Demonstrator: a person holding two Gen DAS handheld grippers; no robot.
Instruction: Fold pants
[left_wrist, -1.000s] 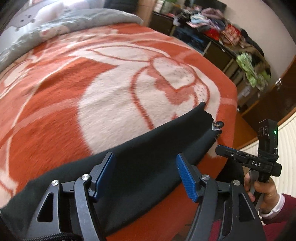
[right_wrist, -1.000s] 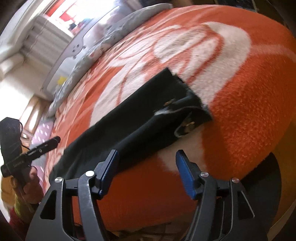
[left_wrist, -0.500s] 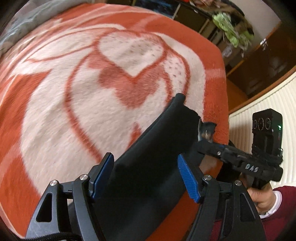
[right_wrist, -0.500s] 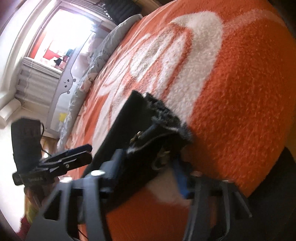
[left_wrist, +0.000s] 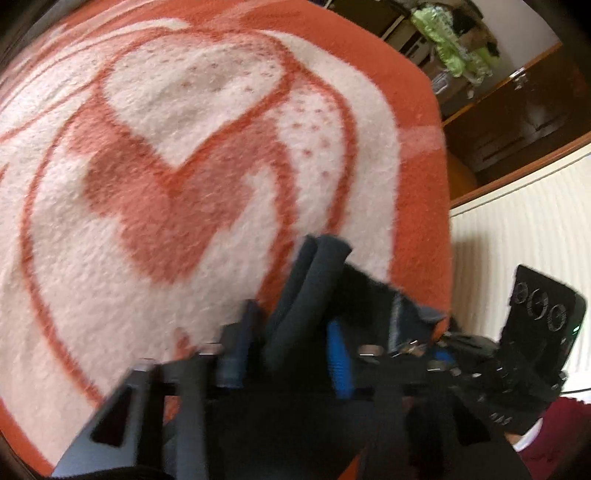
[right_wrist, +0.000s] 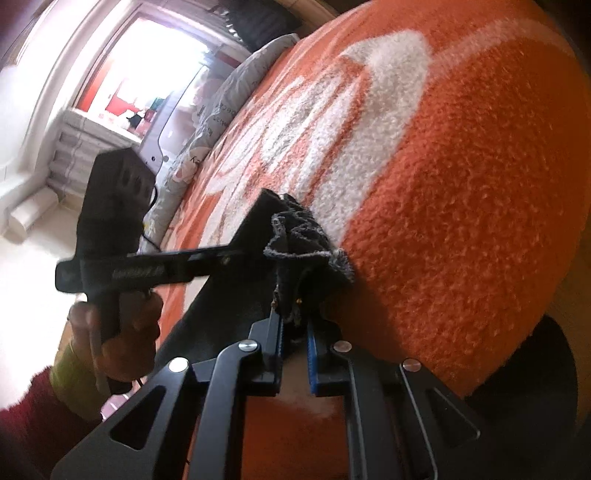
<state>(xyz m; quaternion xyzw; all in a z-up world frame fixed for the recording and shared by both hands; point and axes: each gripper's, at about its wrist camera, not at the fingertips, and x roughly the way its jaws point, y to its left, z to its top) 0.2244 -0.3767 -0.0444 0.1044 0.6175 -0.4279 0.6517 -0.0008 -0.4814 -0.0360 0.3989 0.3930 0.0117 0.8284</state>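
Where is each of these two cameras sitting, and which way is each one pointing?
Left wrist: rides the left claw, looking down along it at black pants on the orange blanket; the right claw shows at right.
Right wrist: rides the right claw, aimed across the bed toward a window; a hand holding the left claw shows.
Shared: pants, blanket, both claws closing on the fabric.

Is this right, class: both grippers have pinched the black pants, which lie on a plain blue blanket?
Not quite. The blanket is orange with a white pattern, as the left wrist view shows. The rest holds: the left gripper and right gripper, jaws just closing, each pinch the black pants.
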